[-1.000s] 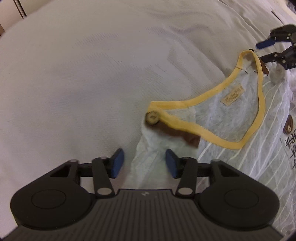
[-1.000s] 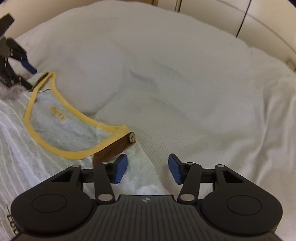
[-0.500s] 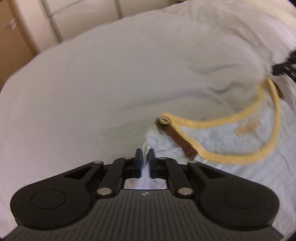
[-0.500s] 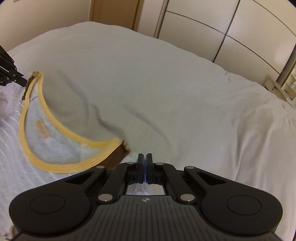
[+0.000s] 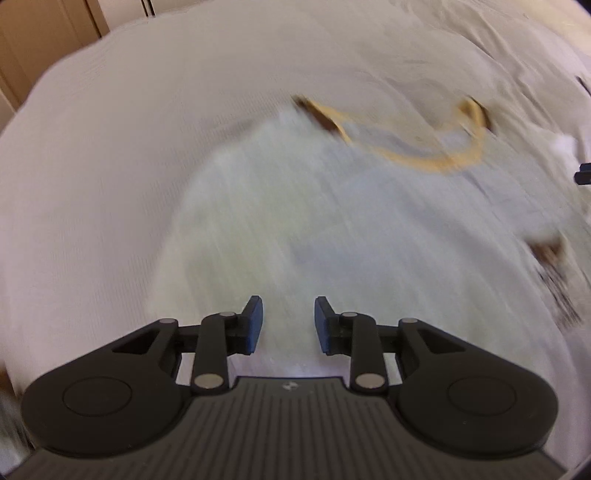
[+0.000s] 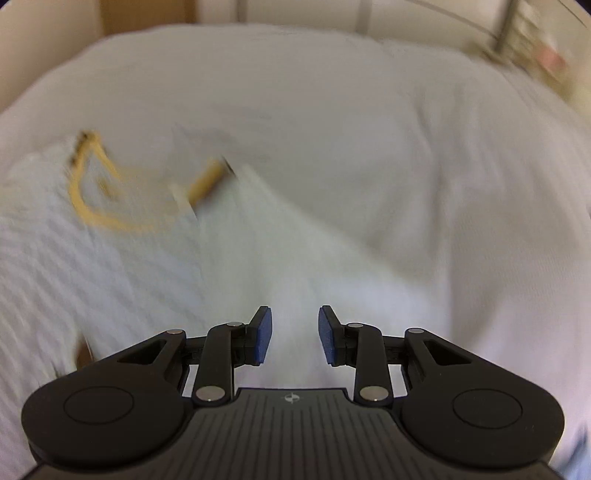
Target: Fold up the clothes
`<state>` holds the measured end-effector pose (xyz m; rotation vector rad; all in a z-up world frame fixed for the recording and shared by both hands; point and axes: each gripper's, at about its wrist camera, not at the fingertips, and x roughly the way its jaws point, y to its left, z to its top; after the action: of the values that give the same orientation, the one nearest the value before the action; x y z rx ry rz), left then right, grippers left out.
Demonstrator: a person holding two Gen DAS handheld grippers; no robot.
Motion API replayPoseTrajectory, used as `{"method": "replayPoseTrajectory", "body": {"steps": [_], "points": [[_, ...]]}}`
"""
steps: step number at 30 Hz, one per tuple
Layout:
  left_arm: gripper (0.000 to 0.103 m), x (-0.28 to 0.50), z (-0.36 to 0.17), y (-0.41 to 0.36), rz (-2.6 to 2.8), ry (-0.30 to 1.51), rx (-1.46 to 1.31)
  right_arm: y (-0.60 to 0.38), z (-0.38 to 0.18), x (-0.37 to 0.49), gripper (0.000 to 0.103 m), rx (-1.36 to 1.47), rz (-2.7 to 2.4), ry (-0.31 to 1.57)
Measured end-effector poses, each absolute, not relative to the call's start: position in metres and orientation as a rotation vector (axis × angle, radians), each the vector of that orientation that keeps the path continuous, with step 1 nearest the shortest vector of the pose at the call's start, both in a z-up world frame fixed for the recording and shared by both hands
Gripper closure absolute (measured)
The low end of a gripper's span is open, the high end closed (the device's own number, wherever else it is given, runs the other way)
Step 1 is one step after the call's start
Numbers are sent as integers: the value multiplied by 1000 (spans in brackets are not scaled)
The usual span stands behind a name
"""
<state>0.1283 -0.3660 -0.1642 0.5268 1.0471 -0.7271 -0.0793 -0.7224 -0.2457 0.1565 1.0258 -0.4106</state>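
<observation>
Count: one garment (image 5: 295, 206), two grippers, one bed (image 5: 110, 147). Both views are motion-blurred, so detail is limited.

Garment: small white top with faint thin stripes, mustard-yellow neck binding (image 5: 424, 160), and a brown strap piece (image 5: 321, 118) at each end of the neckline. It lies spread on the white bed cover. In the left wrist view the neckline sits at the far right, and the body runs toward the near edge, under the gripper. A dark brown printed patch (image 5: 546, 251) shows at the right edge, too smeared to read. In the right wrist view the garment (image 6: 92, 266) fills the left half, its yellow neck loop (image 6: 96, 210) at far left.

Left gripper (image 5: 289, 325): jaws parted, having just been opening. Nothing is between the blue pads (image 5: 255, 325), only striped cloth below. Not gripping.

Right gripper (image 6: 295, 336): same, jaws apart and just been opening, with an empty gap between the pads (image 6: 264, 336) and white cloth beneath. Its black tip pokes in at the right edge of the left wrist view.

Background: beige cupboard panels (image 6: 295, 11) beyond the far edge of the bed, and a blurred rack-like thing (image 6: 532, 51) at far right.
</observation>
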Motion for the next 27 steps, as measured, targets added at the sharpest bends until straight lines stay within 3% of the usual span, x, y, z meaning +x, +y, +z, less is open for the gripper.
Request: {"method": "replayPoseTrajectory", "body": {"steps": [3,9,19,20,21,22,27], "points": [[74,81,-167,-360,-756,1079,538,-727,-255,-126,56,229,-509,1057],[74,22,-180,-380,-821,1088,539,-773,-261,-160,56,382,-583,978],[74,-30,-179,-431,-918,1024,606,-835,-279,-104,56,407,-444,856],[74,-34,-179,-434,-913,1027,605,-838,-281,-101,63,423,-428,870],[74,-36,-179,-437,-910,1029,600,-841,-282,-99,86,451,-413,879],[74,-39,-178,-439,-906,1031,596,-845,-279,-100,100,462,-406,880],[74,-52,-179,-449,-907,1028,587,-861,-245,-110,102,350,-484,831]]}}
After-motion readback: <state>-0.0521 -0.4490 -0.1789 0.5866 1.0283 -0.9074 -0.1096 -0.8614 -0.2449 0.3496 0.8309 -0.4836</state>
